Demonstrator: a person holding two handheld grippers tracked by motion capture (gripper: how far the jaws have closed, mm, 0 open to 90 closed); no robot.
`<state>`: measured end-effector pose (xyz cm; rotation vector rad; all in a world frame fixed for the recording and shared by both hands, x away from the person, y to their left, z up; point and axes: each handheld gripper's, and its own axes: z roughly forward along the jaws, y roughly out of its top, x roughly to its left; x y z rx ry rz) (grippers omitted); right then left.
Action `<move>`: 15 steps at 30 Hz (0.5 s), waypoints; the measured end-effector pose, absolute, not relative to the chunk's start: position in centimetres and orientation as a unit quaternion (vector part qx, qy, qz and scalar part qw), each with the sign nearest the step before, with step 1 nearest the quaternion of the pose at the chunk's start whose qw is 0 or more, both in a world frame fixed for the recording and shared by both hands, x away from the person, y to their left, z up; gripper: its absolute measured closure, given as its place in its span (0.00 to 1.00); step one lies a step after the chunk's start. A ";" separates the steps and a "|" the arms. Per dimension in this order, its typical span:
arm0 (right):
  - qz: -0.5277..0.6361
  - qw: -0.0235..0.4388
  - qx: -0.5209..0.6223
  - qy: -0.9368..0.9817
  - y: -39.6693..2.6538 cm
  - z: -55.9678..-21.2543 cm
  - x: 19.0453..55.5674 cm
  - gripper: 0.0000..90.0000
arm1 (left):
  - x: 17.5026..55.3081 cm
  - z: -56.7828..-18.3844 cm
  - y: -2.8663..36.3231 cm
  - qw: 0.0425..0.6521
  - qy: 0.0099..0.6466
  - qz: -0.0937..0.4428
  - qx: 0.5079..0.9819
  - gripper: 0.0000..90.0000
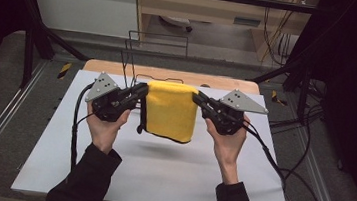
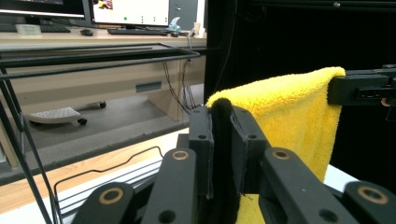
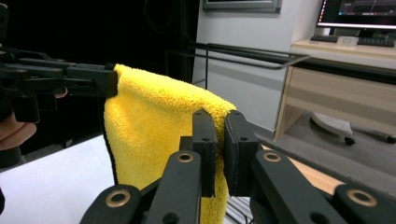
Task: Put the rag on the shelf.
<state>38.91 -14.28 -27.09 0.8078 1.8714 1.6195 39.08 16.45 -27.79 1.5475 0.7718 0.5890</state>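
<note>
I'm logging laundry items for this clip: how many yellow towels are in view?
1. The yellow towel hangs folded above the white table, pinched at its top corners by the left gripper and right gripper. A folded layer could hide another.

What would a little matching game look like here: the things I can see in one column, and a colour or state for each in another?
Things:
1. yellow towel
2. left gripper
3. table
4. wire rack

States:
A. white, lying flat under everything
B. thin black rods, standing at the table's far edge
C. hanging in the air, folded over, with a dark edge
D. clamped on one top corner of the cloth

Pairs: 1-C, 2-D, 3-A, 4-B. The right gripper pinches the other top corner.
</note>
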 end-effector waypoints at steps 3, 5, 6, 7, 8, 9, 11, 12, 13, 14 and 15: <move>0.603 0.271 0.296 0.690 -14.0 -26.7 39.2 0.94 | 39.4 -27.4 16.6 0.613 0.336 0.255 0.668 0.88; 0.605 0.272 0.295 0.688 -13.9 -26.4 39.3 0.94 | 39.6 -27.2 16.8 0.614 0.338 0.257 0.665 0.88; 0.607 0.270 0.296 0.687 -13.8 -26.2 39.4 0.94 | 39.7 -27.0 16.9 0.612 0.338 0.262 0.666 0.88; 0.607 0.272 0.294 0.686 -13.7 -26.1 39.5 0.94 | 39.8 -26.9 16.9 0.614 0.339 0.259 0.664 0.88; 0.607 0.274 0.293 0.686 -13.6 -26.0 39.7 0.94 | 39.9 -26.7 17.0 0.613 0.339 0.264 0.663 0.88; 0.608 0.275 0.293 0.685 -13.6 -25.9 39.8 0.94 | 40.0 -26.6 17.0 0.613 0.339 0.266 0.662 0.88; 0.610 0.275 0.294 0.682 -13.4 -25.6 40.1 0.94 | 40.2 -26.3 17.1 0.617 0.339 0.264 0.660 0.88; 0.611 0.278 0.292 0.682 -13.4 -25.5 40.2 0.94 | 40.3 -26.2 17.1 0.617 0.339 0.267 0.658 0.88; 0.611 0.279 0.292 0.681 -13.4 -25.4 40.4 0.94 | 40.4 -26.1 17.2 0.617 0.338 0.268 0.658 0.88; 0.613 0.279 0.293 0.679 -13.3 -25.3 40.5 0.94 | 40.6 -25.9 17.2 0.618 0.337 0.270 0.657 0.88; 0.612 0.280 0.293 0.679 -13.3 -25.1 40.6 0.94 | 40.7 -25.8 17.2 0.620 0.338 0.269 0.655 0.88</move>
